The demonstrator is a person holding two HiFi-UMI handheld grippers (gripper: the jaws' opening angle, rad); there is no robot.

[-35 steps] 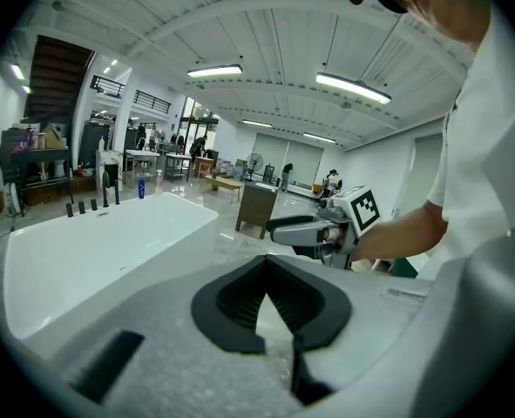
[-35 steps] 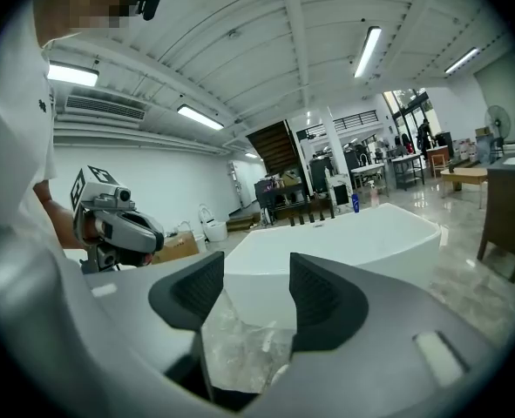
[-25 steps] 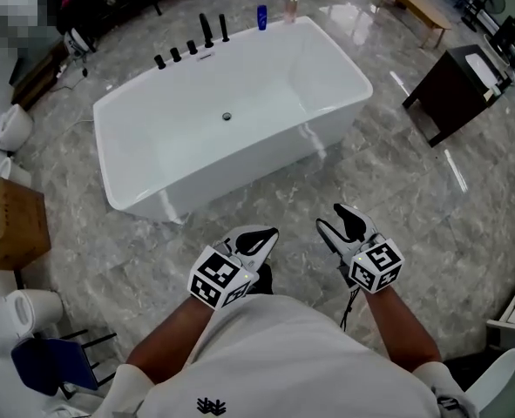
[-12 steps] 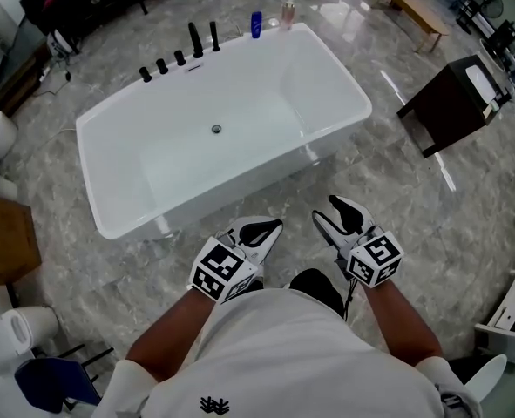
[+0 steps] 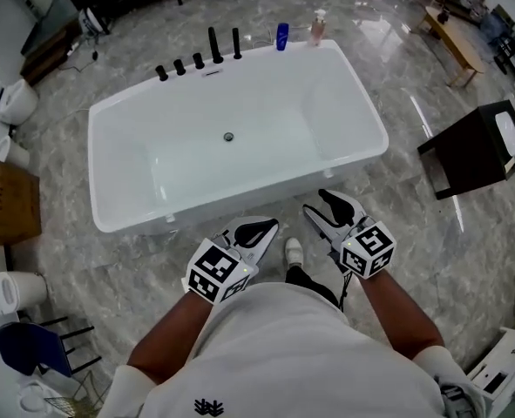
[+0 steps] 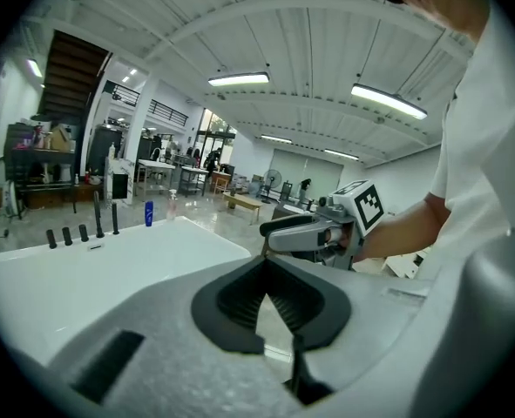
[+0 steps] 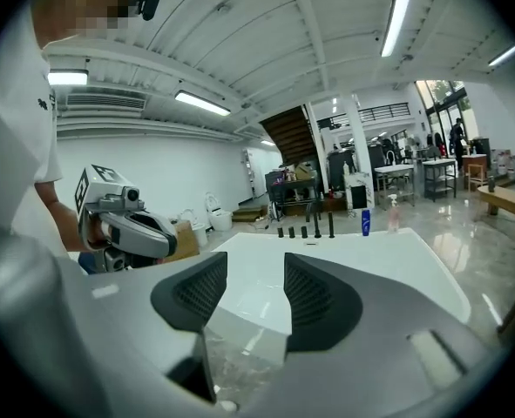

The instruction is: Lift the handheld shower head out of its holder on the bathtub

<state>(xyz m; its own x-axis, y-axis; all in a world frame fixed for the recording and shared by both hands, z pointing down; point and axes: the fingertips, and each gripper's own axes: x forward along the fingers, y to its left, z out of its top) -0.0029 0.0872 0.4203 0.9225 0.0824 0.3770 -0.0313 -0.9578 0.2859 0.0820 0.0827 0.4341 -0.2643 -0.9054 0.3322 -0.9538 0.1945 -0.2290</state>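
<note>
Approach step: both grippers short of the tub, shower head untouched

The room is a large open showroom or workshop with a glossy grey marble floor (image 5: 431, 233) that throws back the ceiling lights. In the middle stands a white freestanding bathtub (image 5: 240, 205), empty and dry, with its drain near the centre. A dark cabinet (image 5: 475, 151) stands to its right and a cardboard box (image 5: 9, 203) to its left, both well apart from it.

The person stands at the near long side. The left gripper (image 5: 255, 233) has its pads meeting at the tips and holds nothing. The right gripper (image 5: 320, 209) has a clear gap between its pads and is closing a little, with nothing between them.

Along the far rim runs a row of black fittings (image 5: 179, 66). The handheld shower head (image 5: 215, 45) is most likely one of the two tall stems there, seated upright in its holder; which one I cannot tell. Reaching it calls for walking round the tub or leaning across, then bringing spread jaws over the stem.

A blue bottle (image 5: 281, 36) and a pale pump bottle (image 5: 317, 26) sit at the far corner
</note>
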